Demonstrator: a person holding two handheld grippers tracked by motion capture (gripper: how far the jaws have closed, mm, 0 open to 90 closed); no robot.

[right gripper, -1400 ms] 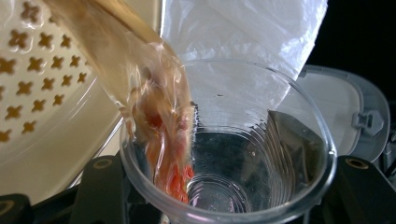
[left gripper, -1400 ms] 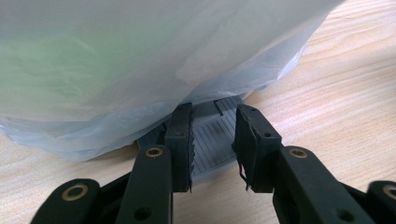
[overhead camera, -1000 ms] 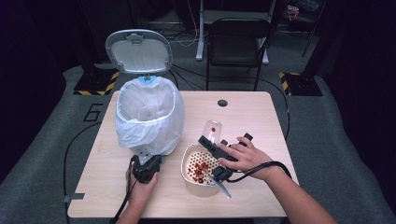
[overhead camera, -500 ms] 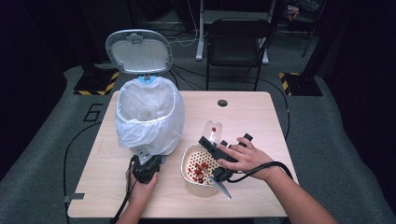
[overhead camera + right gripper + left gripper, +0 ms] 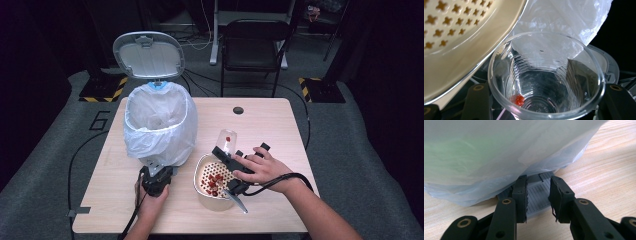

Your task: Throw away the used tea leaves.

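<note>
**Left gripper at the bin pedal, right gripper holding a cup over the strainer**

On the left half of the table [image 5: 270,125] stands my small bin [image 5: 159,122], lined with a white plastic bag [image 5: 150,135] that balloons over its rim, with its grey lid [image 5: 149,54] tipped up at the far side. My left hand [image 5: 150,202] comes in from the near edge and holds my left gripper [image 5: 156,176] low on the tabletop, nose against the near foot of the bin. In the left gripper view the jaws stand spread apart, one to either side of the bin's grey ribbed pedal [image 5: 537,192], which pokes out from under the bag [image 5: 499,152]; I cannot tell whether the pads touch it.

Just right of the bin, near the middle of the table, sits a cream strainer bowl [image 5: 214,179] with a perforated floor and small red pieces [image 5: 214,181] scattered in it.

Right of that, my right hand [image 5: 260,167] holds my right gripper [image 5: 224,152] over the bowl's far right rim. Its jaws pinch a clear plastic cup [image 5: 226,141], which leans with its mouth toward the bowl and its base up and away. One red piece [image 5: 228,139] is inside the cup; in the right gripper view it [image 5: 519,99] lies at the bottom, beside the strainer's cream rim [image 5: 474,62].
</note>
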